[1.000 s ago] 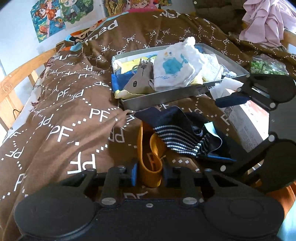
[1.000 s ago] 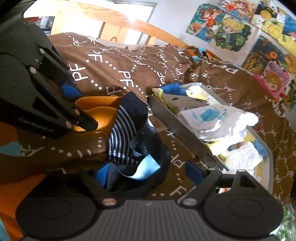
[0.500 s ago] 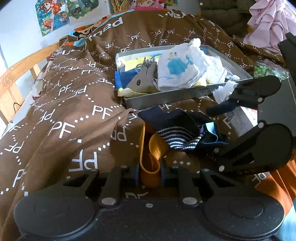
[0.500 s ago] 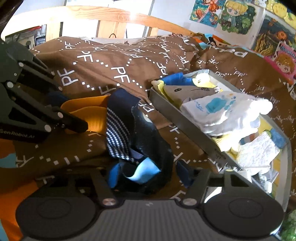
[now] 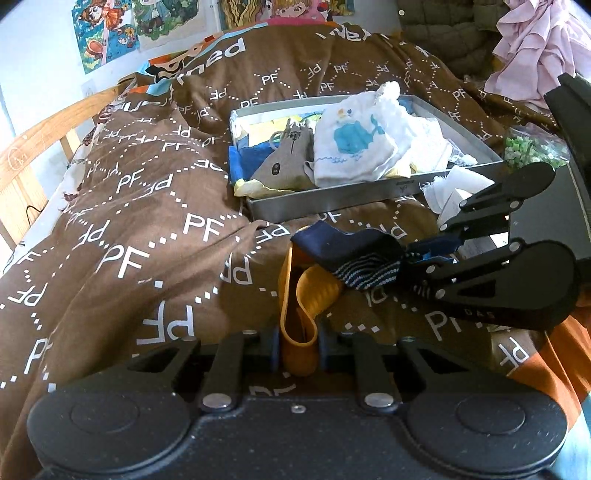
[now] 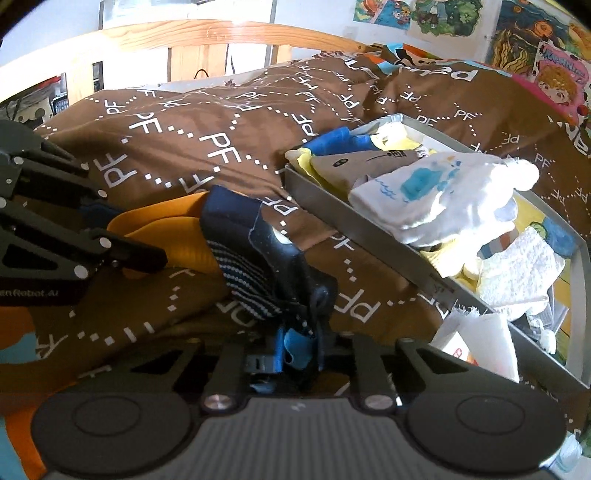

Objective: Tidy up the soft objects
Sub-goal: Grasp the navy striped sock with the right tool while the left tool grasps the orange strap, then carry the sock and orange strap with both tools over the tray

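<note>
An orange sock (image 5: pixel 306 295) lies on the brown duvet, and my left gripper (image 5: pixel 297 347) is closing on its near end, pads pressed against it. A navy sock (image 6: pixel 251 251) with white-dotted stripes and a light blue patch lies across the orange sock (image 6: pixel 177 236). My right gripper (image 6: pixel 297 350) is shut on its bunched near end. In the left wrist view the right gripper (image 5: pixel 428 254) reaches in from the right onto the navy sock (image 5: pixel 351 254). Behind them a grey tray (image 5: pixel 332 203) holds a white whale-print cloth (image 5: pixel 351 147) and other soft things.
The brown duvet (image 5: pixel 147 221) covers the bed, with a wooden rail (image 6: pixel 221 33) along its far side. A white paper packet (image 6: pixel 476 339) lies by the tray's near corner. A green bag (image 5: pixel 528 147) and pink clothing (image 5: pixel 535 48) sit to the right.
My right gripper's jaws went from wide apart to shut, bunching the navy sock's end between them. The left gripper stayed in place on the orange sock, its jaws a little narrower.
</note>
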Demonstrator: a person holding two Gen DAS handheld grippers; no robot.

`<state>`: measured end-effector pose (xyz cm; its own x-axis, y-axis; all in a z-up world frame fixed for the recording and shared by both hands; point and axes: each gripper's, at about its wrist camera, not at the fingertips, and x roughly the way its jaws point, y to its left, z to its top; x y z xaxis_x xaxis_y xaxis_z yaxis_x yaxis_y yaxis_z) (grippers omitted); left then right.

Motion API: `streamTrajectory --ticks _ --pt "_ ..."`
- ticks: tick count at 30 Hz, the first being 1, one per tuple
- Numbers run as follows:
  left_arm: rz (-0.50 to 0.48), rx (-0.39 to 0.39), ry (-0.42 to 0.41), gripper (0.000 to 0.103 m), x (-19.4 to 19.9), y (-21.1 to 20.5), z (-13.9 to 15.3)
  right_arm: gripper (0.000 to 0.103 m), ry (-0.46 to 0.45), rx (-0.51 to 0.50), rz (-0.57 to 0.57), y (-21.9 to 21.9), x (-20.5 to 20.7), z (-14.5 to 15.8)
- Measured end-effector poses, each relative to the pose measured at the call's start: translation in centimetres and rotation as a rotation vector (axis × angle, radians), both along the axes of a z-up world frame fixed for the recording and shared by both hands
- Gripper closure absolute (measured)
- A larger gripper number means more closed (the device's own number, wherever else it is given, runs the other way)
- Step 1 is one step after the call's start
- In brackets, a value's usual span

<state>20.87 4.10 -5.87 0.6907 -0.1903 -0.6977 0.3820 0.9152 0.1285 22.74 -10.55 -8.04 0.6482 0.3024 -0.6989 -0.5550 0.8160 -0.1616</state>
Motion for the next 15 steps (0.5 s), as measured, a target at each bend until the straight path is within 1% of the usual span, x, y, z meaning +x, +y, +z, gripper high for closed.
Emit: streamTrajectory --ticks 8,12,15 --pt "0.019 -0.014 -0.052 0.085 -0.2 0.0 0.6 0.092 -0.061 -0.012 -0.041 -0.1 -0.3 0.2" --pt "0.023 0.001 -0.075 0.086 -0.4 -0.1 0.7 0.093 -0.108 -0.019 -0.069 -0.3 -0.4 0.7" --pt "0.025 0.000 -0.108 0.087 -0.5 -0.1 0.9 0.093 -0.142 -0.004 -0.086 -0.6 -0.5 1.3"
